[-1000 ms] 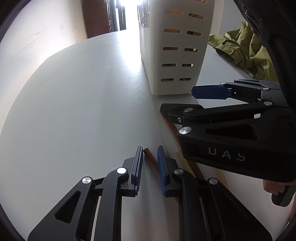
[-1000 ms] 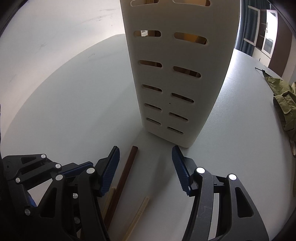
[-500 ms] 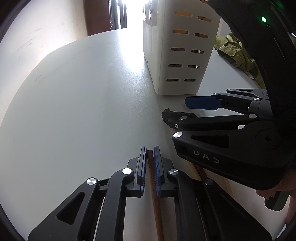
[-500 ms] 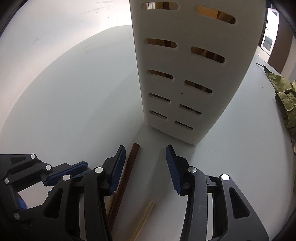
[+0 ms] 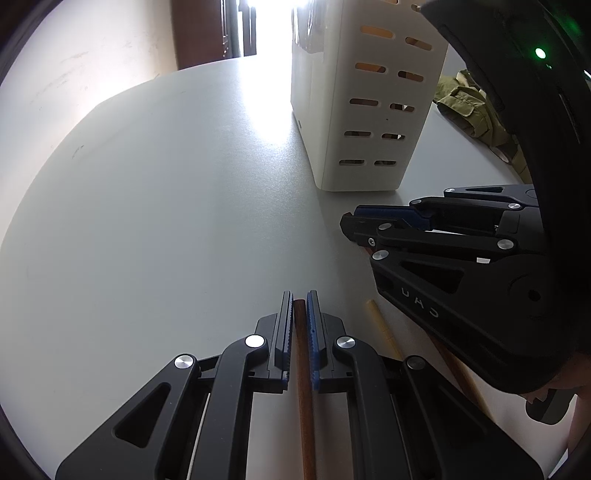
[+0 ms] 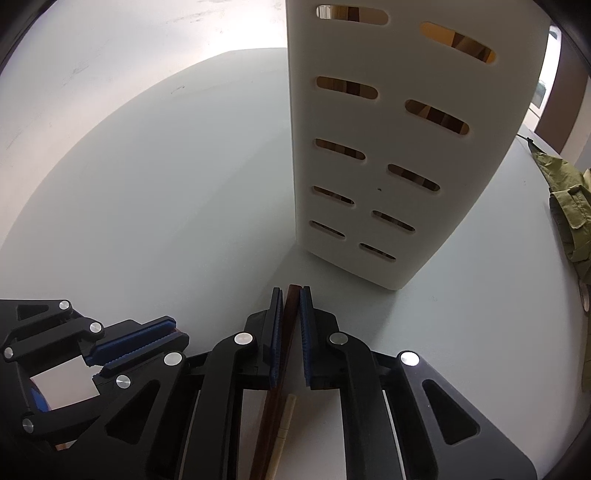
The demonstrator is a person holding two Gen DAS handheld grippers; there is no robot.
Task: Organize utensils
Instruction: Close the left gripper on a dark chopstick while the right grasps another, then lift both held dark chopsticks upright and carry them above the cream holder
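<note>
Left gripper (image 5: 299,314): jaws nearly closed, pads pressed to either side of a dark brown chopstick (image 5: 303,387). The stick's tip sits level with the fingertips at lower centre of the left wrist view; its long axis runs straight down the frame, away from the white slotted caddy (image 5: 364,96) at upper right.

Right gripper (image 6: 291,314): jaws likewise drawn in to a narrow gap, pinching a second dark brown chopstick (image 6: 275,398). Tip at the fingertips, pointing up-frame toward the caddy (image 6: 399,147); the shaft runs down and slightly left to the bottom edge of the right wrist view.

Pale chopstick (image 5: 382,326) lies loose on the table, right of the left gripper's fingers, angled from upper left to lower right. In the right wrist view it (image 6: 282,432) lies just beside the held stick, below the jaws.

Surface: plain grey-white table (image 5: 166,206), strong glare at top centre near the caddy. Wooden pieces show through the caddy slots (kind not discernible). Olive-green garment (image 6: 570,206) lies at the table's right side. Pale wall at upper left; dark brown door (image 5: 207,33) at top.
</note>
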